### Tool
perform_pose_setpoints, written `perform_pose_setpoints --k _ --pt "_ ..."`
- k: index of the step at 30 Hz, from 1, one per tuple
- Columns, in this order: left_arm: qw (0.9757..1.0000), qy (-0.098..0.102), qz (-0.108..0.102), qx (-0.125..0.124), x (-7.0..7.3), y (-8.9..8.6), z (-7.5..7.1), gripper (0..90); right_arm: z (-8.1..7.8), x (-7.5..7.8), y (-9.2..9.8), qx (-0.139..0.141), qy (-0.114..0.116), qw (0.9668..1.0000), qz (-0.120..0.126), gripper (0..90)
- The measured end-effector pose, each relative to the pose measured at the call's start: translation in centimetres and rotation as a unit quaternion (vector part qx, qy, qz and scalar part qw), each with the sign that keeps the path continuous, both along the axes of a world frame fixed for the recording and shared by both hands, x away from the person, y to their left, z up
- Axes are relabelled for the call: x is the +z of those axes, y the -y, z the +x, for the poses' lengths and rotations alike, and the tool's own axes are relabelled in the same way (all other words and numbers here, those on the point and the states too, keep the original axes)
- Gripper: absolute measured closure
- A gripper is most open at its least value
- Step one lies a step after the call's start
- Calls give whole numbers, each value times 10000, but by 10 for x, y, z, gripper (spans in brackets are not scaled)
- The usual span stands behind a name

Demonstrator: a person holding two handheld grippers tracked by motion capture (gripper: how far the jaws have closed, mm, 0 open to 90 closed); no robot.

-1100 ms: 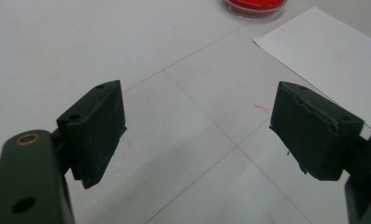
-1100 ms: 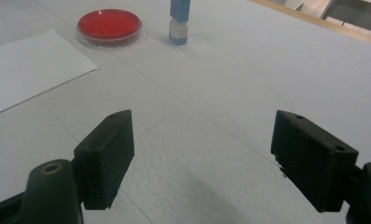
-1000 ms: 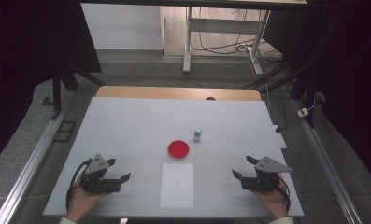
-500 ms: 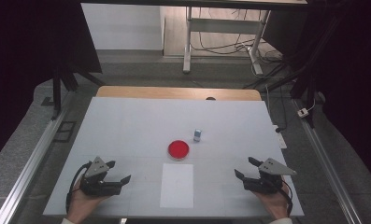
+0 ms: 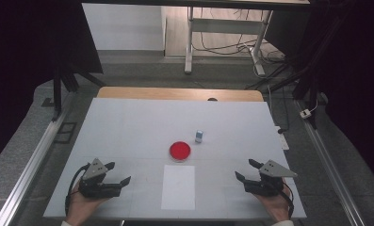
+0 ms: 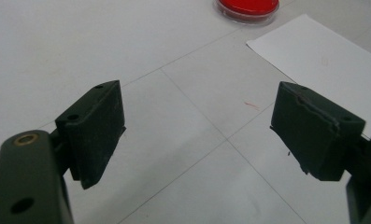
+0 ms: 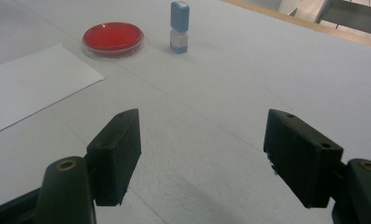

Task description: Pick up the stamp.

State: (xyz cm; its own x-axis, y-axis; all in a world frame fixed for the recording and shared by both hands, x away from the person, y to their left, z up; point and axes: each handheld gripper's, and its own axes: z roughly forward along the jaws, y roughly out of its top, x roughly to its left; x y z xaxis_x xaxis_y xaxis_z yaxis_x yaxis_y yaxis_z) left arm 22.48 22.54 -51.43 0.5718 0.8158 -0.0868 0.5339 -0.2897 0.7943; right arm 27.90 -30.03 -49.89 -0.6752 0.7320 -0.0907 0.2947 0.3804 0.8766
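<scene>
— Grippers first: where are they?

— Left gripper [image 5: 120, 175] and right gripper [image 5: 244, 172] sit low at the near edge, jaws spread, empty. Over the last second both have drifted slightly nearer the person.

— And the things?

— Untouched. White sheet [image 5: 178, 186] lies between them; red dish [image 5: 180, 150] just beyond it; small blue stamp [image 5: 199, 136] to its far right. Judging by that, work hasn't begun.
</scene>
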Motion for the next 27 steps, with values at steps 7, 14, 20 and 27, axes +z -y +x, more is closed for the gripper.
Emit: perform_pose_setpoints --k 7,14,20,27 --pt "10000 -25 32 -56 -1 2 1 173 3 0 0 1 -3 10000 15 281" --pt "9999 -67 41 -84 -2 3 1 173 5 3 -1 -28 33 10000 57 289" --pt "9999 -109 66 -107 -4 4 2 173 8 7 -5 -5 83 9999 73 292" --pt "9998 -117 96 -112 -5 4 3 173 15 11 -10 5 98 9999 134 296"
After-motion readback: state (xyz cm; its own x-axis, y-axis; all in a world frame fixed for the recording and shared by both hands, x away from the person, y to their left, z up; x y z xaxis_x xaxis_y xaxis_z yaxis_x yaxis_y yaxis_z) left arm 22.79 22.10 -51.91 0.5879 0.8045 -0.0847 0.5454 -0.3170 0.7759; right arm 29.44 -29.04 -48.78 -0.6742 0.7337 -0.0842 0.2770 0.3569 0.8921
